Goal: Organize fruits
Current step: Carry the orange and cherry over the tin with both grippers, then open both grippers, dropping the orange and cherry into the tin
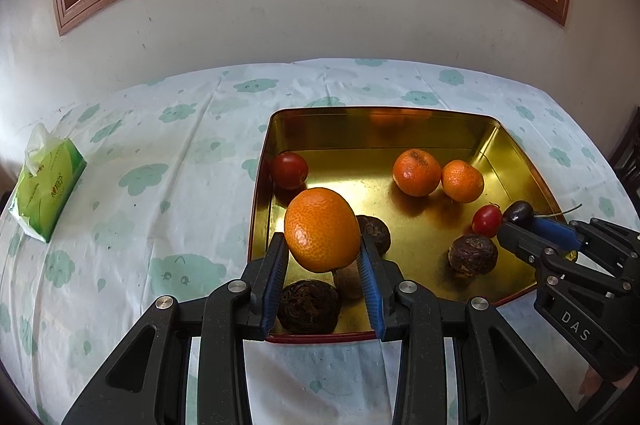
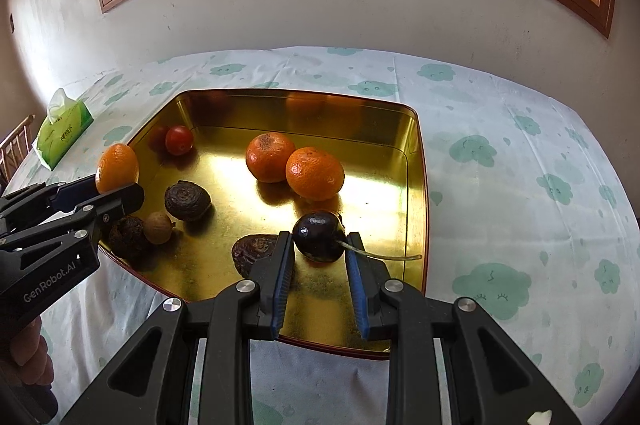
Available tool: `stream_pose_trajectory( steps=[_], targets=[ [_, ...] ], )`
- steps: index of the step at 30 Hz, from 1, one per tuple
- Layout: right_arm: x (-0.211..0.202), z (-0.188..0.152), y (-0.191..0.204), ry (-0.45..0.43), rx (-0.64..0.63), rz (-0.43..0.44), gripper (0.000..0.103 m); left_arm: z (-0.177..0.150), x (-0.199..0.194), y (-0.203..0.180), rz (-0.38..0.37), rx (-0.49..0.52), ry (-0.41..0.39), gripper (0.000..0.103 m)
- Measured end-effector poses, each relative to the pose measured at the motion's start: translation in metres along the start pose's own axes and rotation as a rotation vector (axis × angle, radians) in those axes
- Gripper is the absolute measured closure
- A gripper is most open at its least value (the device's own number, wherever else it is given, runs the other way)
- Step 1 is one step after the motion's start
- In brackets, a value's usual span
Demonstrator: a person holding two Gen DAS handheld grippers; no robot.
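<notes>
**Both grippers loaded over the gold tray**

Far out to the left of the left gripper's fingers sits a green tissue pack (image 1: 47, 185) on the cloud-print tablecloth (image 1: 160, 153), well clear of the action. Now the left gripper (image 1: 323, 249): its blue pads are clamped on a big orange (image 1: 322, 229), one pad on each side, the fruit held up above the near left corner of the gold tray (image 1: 400, 117). Just beyond its fingertips, a red tomato (image 1: 289, 170) lies against the tray's left wall. Under and just behind the held orange, dark wrinkled fruits (image 1: 308, 305) and a small tan one, partly hidden, rest on the tray floor.

Ahead and to the right of those jaws, two mandarins (image 1: 416, 171) sit touching each other mid-tray. Further right, a small red tomato (image 1: 486, 220) and another dark wrinkled fruit (image 1: 473, 252) lie just in front of the right gripper's fingertips.

And the right gripper (image 2: 320, 245) is drawn in narrow, pinching a dark cherry (image 2: 319, 235) between its pads, the stem (image 2: 384, 256) trailing out past the right finger. The cherry hangs over the tray's near right corner, with a dark wrinkled fruit (image 2: 252, 251) just left of the left finger.
</notes>
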State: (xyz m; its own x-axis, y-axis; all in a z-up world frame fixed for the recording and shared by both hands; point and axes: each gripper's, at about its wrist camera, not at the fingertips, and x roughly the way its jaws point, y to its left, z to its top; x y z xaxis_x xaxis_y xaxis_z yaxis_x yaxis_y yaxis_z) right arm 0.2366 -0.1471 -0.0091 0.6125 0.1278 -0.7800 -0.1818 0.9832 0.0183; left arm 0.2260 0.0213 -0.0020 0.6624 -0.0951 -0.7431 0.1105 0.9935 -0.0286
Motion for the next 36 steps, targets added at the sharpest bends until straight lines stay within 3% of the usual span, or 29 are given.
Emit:
stream_pose_trajectory(
  steps=[36],
  targets=[
    [0.0,-0.0057,-0.0042,0.014,0.023,0.013,0.078,-0.008,0.0041,-0.0101,-0.004,-0.035,0.042,0.067]
  ],
)
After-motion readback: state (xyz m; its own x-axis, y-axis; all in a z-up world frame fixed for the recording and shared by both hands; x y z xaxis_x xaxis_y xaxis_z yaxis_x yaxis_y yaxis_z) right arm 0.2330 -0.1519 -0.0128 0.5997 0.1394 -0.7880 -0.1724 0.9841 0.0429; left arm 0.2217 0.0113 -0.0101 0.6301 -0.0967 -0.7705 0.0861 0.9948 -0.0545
